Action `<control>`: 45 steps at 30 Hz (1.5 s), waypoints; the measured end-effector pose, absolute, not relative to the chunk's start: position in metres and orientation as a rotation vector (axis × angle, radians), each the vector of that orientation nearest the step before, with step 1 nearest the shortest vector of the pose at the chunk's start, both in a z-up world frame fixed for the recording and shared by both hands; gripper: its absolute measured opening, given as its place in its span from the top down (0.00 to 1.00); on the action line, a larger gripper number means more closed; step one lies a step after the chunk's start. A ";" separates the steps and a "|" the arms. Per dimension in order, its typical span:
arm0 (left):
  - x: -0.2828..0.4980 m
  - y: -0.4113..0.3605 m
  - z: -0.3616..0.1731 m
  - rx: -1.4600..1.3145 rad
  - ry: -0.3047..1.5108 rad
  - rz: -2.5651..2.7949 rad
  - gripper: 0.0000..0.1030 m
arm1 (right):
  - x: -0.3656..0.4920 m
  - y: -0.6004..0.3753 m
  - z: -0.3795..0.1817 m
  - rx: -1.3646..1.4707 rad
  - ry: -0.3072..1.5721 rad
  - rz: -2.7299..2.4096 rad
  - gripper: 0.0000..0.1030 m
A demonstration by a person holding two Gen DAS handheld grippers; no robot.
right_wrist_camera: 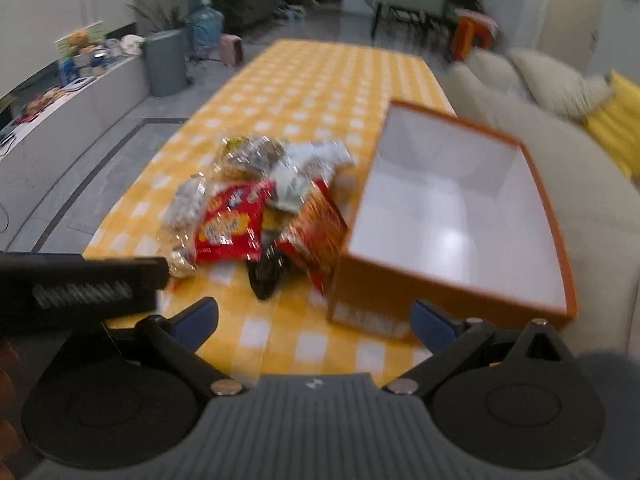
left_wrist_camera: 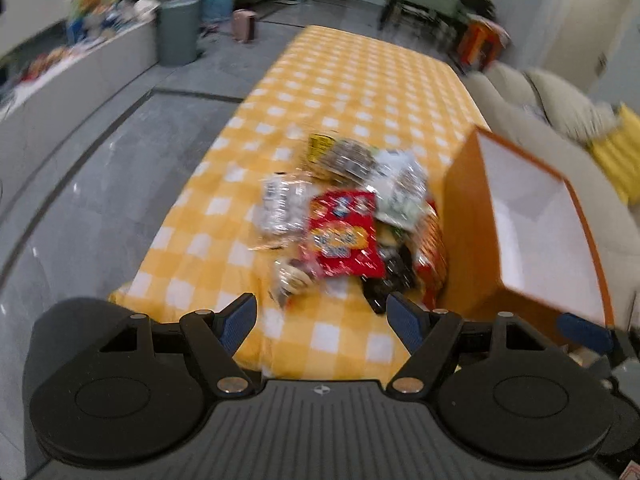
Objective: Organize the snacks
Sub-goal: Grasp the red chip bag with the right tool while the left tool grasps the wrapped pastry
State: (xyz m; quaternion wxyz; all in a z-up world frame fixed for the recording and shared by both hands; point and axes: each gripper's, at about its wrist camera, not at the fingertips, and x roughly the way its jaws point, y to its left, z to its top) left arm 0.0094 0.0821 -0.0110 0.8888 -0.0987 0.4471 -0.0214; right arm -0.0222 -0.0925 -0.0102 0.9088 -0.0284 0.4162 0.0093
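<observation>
A pile of snack packets lies on the yellow checked table (left_wrist_camera: 340, 80), with a red packet (left_wrist_camera: 344, 236) on top; it also shows in the right wrist view (right_wrist_camera: 230, 224). An orange box (left_wrist_camera: 520, 216) with a white, empty inside stands right of the pile; it also shows in the right wrist view (right_wrist_camera: 460, 208). My left gripper (left_wrist_camera: 322, 320) is open and empty, above the near table edge, short of the pile. My right gripper (right_wrist_camera: 316, 324) is open and empty, in front of the box's near corner. The frames are blurred.
A beige sofa (right_wrist_camera: 540, 120) with a yellow cushion (right_wrist_camera: 616, 120) runs along the table's right side. A grey bin (right_wrist_camera: 166, 60) and a water bottle (right_wrist_camera: 206, 28) stand on the floor at far left. The left gripper's body (right_wrist_camera: 80, 288) shows at the left.
</observation>
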 end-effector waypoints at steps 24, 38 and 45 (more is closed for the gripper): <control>0.038 0.160 -0.056 -0.382 1.049 0.042 0.15 | 0.118 -0.009 -0.071 -0.305 0.915 0.213 0.24; 0.048 0.164 -0.068 -0.401 1.110 0.039 0.15 | 0.175 0.005 -0.112 -0.196 1.141 0.212 0.07; 0.049 0.162 -0.068 -0.385 1.113 0.042 0.15 | 0.168 -0.004 -0.120 -0.169 1.131 0.202 0.29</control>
